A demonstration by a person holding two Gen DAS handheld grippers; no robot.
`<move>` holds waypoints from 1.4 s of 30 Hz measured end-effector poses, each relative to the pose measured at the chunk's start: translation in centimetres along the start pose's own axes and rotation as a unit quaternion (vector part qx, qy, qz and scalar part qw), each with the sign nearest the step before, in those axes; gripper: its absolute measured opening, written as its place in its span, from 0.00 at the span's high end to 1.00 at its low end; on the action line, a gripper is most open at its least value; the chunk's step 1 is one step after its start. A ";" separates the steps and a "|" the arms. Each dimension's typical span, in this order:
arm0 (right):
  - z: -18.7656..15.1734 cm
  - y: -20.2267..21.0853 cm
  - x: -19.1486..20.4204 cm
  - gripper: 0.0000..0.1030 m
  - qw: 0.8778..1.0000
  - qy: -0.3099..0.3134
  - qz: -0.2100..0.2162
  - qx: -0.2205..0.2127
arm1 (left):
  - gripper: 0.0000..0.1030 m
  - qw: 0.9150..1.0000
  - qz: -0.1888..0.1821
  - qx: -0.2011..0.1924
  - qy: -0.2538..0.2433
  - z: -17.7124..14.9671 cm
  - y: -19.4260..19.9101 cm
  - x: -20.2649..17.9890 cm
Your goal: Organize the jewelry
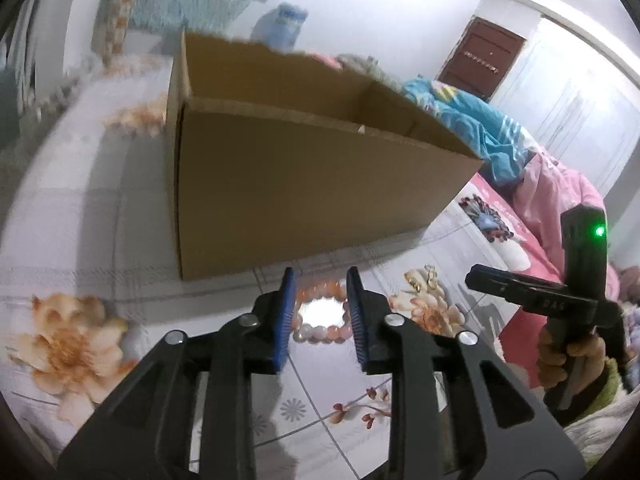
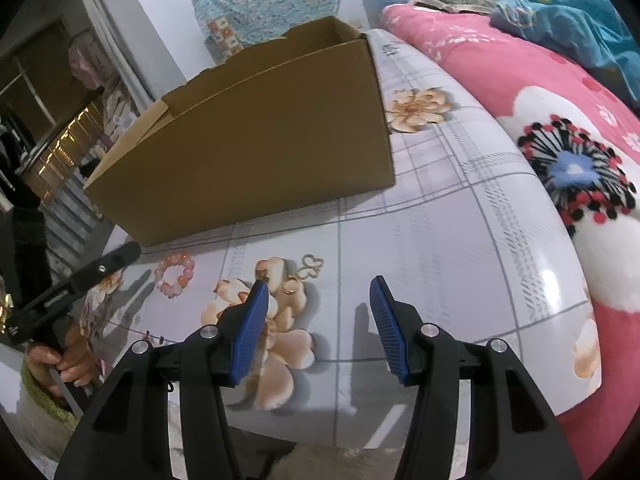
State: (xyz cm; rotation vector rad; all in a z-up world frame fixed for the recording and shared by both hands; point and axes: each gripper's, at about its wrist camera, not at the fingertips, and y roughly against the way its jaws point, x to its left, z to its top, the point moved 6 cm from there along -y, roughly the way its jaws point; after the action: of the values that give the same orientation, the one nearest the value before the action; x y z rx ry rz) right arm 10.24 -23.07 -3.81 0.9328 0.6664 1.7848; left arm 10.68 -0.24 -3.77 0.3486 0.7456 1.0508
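Both views bright w/ indoor light, strong fisheye bending + dark vignette at edges, left wrist view motion-blurred esp. cardboard box (image 1: 304, 168), glare patch on glossy tablecloth (image 2: 460, 240), wall blown out upper right, soft shadows under grippers.

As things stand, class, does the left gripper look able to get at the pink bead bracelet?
Probably yes. The left gripper is open, its jaws flanking the bead bracelet on the tablecloth. Nothing lies between them; the cardboard box stands behind.
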 end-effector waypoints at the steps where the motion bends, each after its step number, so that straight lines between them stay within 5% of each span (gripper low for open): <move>1: 0.1 -0.1 0.2 0.50 1.000 0.004 0.000 -0.001 | 0.76 1.000 -0.002 -0.009 -0.013 0.2 0.4 -0.5; 5: 0.1 -0.2 0.6 0.50 1.000 0.015 -0.002 -0.005 | 0.75 0.996 -0.031 -0.010 -0.084 0.1 0.0 -4.2; 17: -0.1 -0.1 -0.5 0.56 0.999 0.021 0.001 -0.028 | 0.75 0.966 -0.014 0.078 -0.247 -1.5 -7.5 -10.0; 33: -0.2 -1.6 -1.8 0.62 0.998 -0.002 0.042 -0.035 | 0.75 0.943 -0.023 0.130 -0.306 -2.0 -9.9 -11.3; 42: -0.5 -1.3 -2.0 0.63 0.998 -0.008 0.046 -0.039 | 0.89 0.936 -0.027 0.137 -0.322 -2.1 -10.0 -11.7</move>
State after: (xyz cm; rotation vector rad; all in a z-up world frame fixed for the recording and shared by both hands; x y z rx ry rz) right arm 10.91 -24.42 -5.70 0.9358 0.5472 1.8692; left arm 12.37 -15.41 -6.60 0.8591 0.2997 0.7100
